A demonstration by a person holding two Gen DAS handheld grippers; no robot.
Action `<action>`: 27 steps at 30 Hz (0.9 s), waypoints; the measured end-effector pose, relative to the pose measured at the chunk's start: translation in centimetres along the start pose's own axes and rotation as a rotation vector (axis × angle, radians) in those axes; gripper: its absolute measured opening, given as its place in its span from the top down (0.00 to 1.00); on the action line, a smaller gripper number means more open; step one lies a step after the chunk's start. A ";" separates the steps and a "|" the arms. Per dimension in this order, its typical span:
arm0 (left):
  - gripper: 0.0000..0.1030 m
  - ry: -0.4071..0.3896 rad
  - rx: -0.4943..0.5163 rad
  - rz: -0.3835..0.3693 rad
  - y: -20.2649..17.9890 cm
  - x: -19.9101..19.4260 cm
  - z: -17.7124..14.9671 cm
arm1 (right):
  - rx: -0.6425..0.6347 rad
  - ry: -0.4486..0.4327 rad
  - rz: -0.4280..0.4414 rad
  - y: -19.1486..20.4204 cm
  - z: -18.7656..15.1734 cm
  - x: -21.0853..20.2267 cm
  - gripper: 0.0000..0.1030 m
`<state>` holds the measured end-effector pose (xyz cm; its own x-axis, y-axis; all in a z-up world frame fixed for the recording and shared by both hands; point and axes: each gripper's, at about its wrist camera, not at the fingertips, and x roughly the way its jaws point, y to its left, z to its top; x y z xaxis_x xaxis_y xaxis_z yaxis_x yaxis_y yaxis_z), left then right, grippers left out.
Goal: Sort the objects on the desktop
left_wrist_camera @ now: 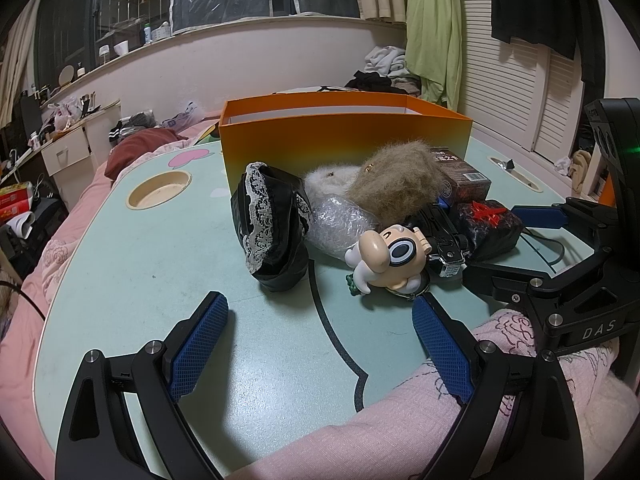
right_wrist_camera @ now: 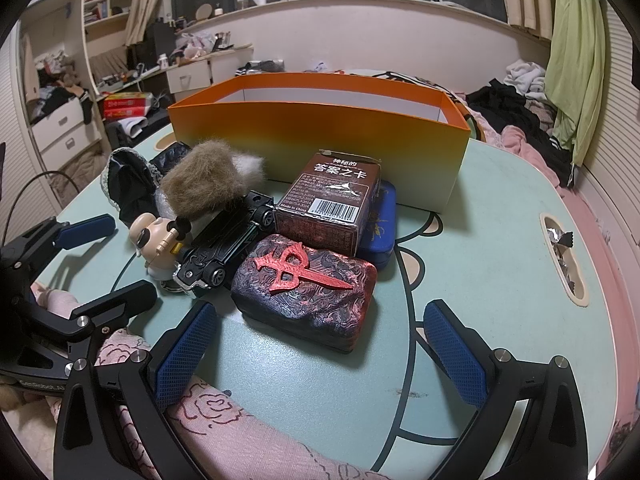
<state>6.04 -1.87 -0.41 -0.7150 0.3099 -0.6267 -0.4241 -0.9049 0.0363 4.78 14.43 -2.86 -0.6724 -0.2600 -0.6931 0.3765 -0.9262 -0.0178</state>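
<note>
Left gripper (left_wrist_camera: 320,340) open, empty; lace-trimmed black pouch (left_wrist_camera: 272,228) just ahead. Right gripper (right_wrist_camera: 320,344) open, empty; red-and-black carved block (right_wrist_camera: 304,300) between fingertips, orange box (right_wrist_camera: 320,140) beyond.

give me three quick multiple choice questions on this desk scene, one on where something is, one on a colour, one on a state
1. Where does the brown card box sit relative to the orange box?
A. inside it
B. in front of it, on the table
C. on its rim

2. What colour is the raised symbol on the dark block?
A. red
B. green
C. white

3. How do the right tongs stand?
A. shut on the block
B. open, holding nothing
C. shut on the toy car

Answers:
1 B, the card box stands on the table against the orange box's outer wall.
2 A, the symbol shows red on the block's top.
3 B, the blue pads are spread wide apart with bare table between them; the left tongs are open too.
</note>
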 end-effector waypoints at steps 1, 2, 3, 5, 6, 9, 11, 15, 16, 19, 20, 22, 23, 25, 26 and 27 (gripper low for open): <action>0.09 0.000 0.000 0.000 0.0 0.0 0.0 | 0.000 0.000 0.000 0.0 0.1 0.1 0.00; 0.09 0.000 -0.001 0.001 0.0 0.0 0.0 | 0.000 0.000 0.000 0.0 -0.1 -0.1 0.00; 0.09 0.000 -0.002 0.002 0.0 0.0 0.0 | -0.001 0.000 0.000 0.0 0.1 0.1 0.00; 0.09 0.000 -0.003 0.003 0.0 0.0 0.0 | 0.000 0.000 0.000 0.0 0.0 0.0 0.00; 0.09 0.000 -0.005 0.004 0.0 0.0 0.0 | 0.000 0.000 0.000 0.0 0.1 0.0 0.00; 0.09 0.000 -0.007 0.006 0.0 0.0 0.0 | 0.000 0.000 0.000 0.0 0.0 0.1 0.00; 0.09 0.000 -0.009 0.008 -0.1 0.0 0.0 | -0.001 0.000 0.000 0.0 0.1 0.1 0.00; 0.09 0.001 -0.011 0.010 0.0 0.1 0.1 | -0.002 0.000 0.000 0.2 0.2 0.2 0.00; 0.09 0.001 -0.012 0.010 0.1 0.1 0.1 | -0.001 0.000 0.001 0.1 0.2 0.2 0.00; 0.09 -0.001 -0.014 0.012 0.0 0.1 0.1 | -0.001 -0.002 0.004 0.1 0.1 0.2 0.00; 0.09 -0.001 -0.014 0.012 0.0 0.1 0.1 | -0.002 -0.002 0.008 0.2 0.6 0.5 0.00; 0.09 -0.007 -0.019 0.003 0.1 0.1 0.1 | -0.004 -0.006 0.013 0.2 0.9 0.6 0.00; 0.09 -0.013 -0.028 -0.008 0.3 0.1 0.1 | -0.004 -0.009 0.014 0.3 0.9 0.6 0.00; 0.10 -0.030 -0.049 -0.034 0.8 -0.3 0.3 | -0.008 -0.009 0.013 0.4 1.0 0.7 0.00; 0.10 -0.045 -0.065 -0.047 1.1 -0.6 0.3 | -0.008 -0.009 0.014 0.4 1.0 0.7 0.00; 0.10 -0.062 -0.085 -0.050 1.6 -0.9 0.7 | -0.008 -0.009 0.017 0.2 1.0 0.7 0.00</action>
<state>5.63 -3.44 0.74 -0.7280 0.3704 -0.5770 -0.4133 -0.9085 -0.0618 3.74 13.75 -2.58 -0.6717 -0.2780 -0.6867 0.3927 -0.9196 -0.0118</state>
